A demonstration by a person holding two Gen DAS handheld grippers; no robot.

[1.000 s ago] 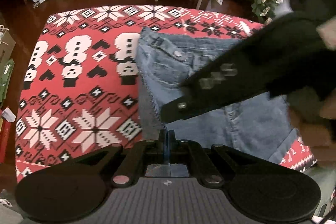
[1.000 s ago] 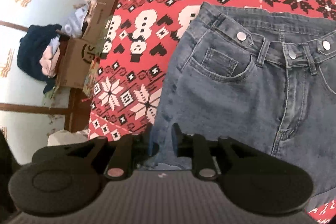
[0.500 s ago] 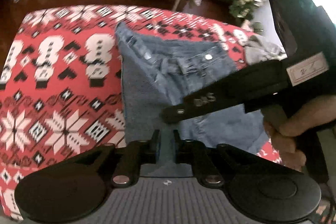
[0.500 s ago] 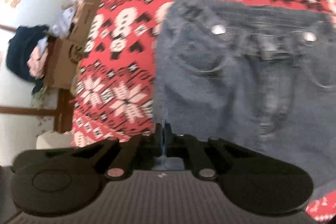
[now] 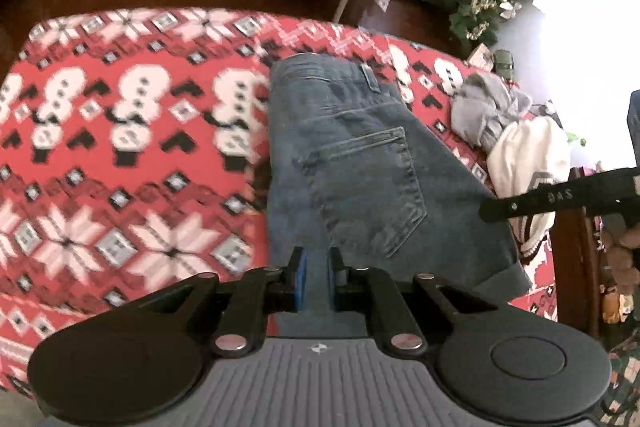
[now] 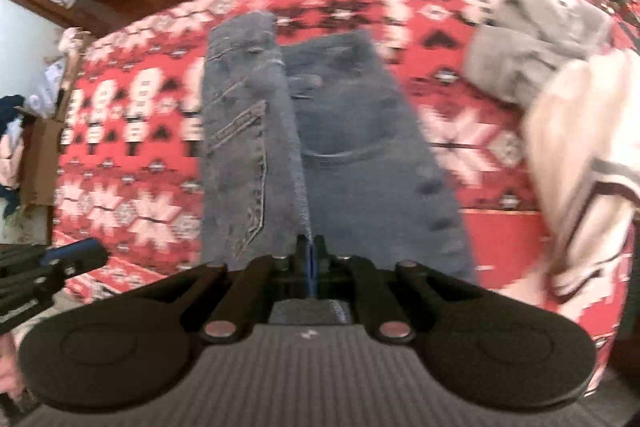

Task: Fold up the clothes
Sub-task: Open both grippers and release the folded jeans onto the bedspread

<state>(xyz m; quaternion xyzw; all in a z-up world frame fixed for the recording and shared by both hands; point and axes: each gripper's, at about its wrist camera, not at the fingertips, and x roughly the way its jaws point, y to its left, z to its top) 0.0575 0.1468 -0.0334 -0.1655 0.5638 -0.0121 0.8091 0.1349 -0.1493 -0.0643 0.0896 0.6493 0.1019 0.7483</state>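
The denim shorts (image 5: 352, 163) are already folded in half lengthwise, back pocket up, lying around the middle of the red snowman blanket (image 5: 120, 147) with the hem at the near edge. A cross fold looks like what's left, plus the grey top (image 5: 488, 107) and cream sweater (image 5: 528, 151) heaped by the right edge, not folded yet. The left gripper (image 5: 316, 279) points steeply down at the near edge, jaws nearly together, pinching the hem. The right gripper (image 6: 310, 255) is also angled down, jaws pressed tight on the denim edge, and has just been closing on it.
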